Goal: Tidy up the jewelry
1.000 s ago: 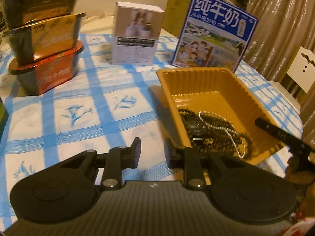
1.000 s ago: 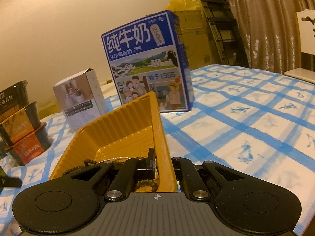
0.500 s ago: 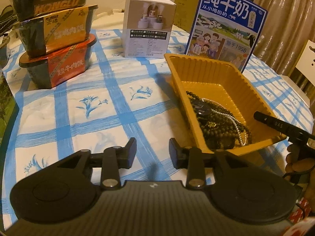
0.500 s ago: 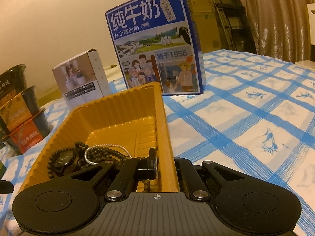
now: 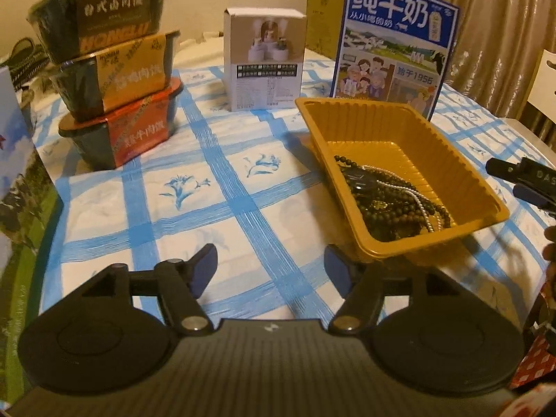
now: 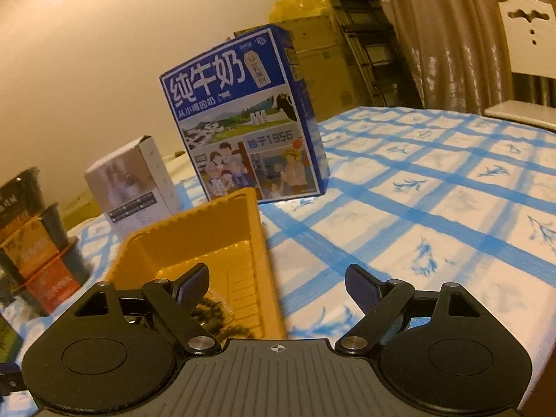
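An orange plastic tray [image 5: 469, 177] sits on the blue-checked tablecloth and holds a heap of dark bead strands and a silver chain [image 5: 392, 194]. My left gripper [image 5: 271, 267] is open and empty above the cloth, left of the tray's near corner. My right gripper [image 6: 278, 285] is open and empty, its jaws either side of the tray's right wall [image 6: 257, 243]; beads [image 6: 215, 316] show under its left finger. Its fingertips [image 5: 504, 170] also show at the right edge of the left wrist view.
A blue milk carton [image 5: 392, 45] stands behind the tray, a white box [image 5: 266, 62] to its left. Three stacked food bowls [image 5: 114, 93] stand far left. A white chair [image 6: 524, 34] and curtain are past the table's right edge.
Both grippers have opened wide; they were nearly shut before. The right gripper, which sat shut at the tray's wall, has let go and lifted. The left gripper pulled back and up.
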The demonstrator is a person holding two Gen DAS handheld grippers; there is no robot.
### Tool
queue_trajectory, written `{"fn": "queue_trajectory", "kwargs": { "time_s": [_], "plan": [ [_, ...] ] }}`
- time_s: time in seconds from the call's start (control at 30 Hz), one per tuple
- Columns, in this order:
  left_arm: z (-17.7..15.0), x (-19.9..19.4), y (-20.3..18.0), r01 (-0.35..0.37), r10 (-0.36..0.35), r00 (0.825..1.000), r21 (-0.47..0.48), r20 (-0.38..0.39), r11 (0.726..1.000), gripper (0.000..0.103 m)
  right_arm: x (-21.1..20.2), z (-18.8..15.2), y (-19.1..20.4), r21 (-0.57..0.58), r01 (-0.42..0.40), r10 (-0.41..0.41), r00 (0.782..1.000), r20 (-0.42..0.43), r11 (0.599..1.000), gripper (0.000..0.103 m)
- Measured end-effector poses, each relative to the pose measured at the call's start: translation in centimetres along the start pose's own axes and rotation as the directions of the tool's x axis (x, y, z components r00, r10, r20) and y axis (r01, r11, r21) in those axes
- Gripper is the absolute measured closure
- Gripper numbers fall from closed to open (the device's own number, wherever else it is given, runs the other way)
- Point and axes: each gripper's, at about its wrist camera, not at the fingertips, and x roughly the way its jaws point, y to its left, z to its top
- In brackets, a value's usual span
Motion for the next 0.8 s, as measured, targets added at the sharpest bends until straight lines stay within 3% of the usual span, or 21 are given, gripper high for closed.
{"fn": "queue_trajectory", "kwargs": {
  "time_s": [0.27, 0.47, 0.63, 0.8],
  "plan": [
    [-1.4, -3.9, -0.2, 0.005, -0.005, 1.000, 0.010, 0.023, 1.000, 0.016, -5.5, -3.2, 4.9, -0.142, -0.027, 0.008, 0.992, -0.130, 0.990, 0.017],
    [-3.1, -7.2, -0.2, -0.027, 0.024, 0.998, 0.042, 0.066, 0.999, 0.012, -8.5, -5.9, 8.0, -0.186, -0.026, -0.009, 0.983, -0.184, 0.982, 0.017],
    [-4.1, -10.7, 0.9, 0.019, -0.018, 0.996, -0.008, 0.084, 1.000, 0.012, -11.3, -6.4, 10.4, -0.193, -0.060, 0.018, 0.976, -0.216, 0.979, 0.017],
    [-4.7, -13.9, 1.3, 0.002, 0.000, 0.997, -0.030, 0.073, 1.000, 0.012, -14.0, -6.4, 12.0, -0.189, -0.082, 0.035, 0.970, -0.240, 0.978, 0.017]
  ]
}}
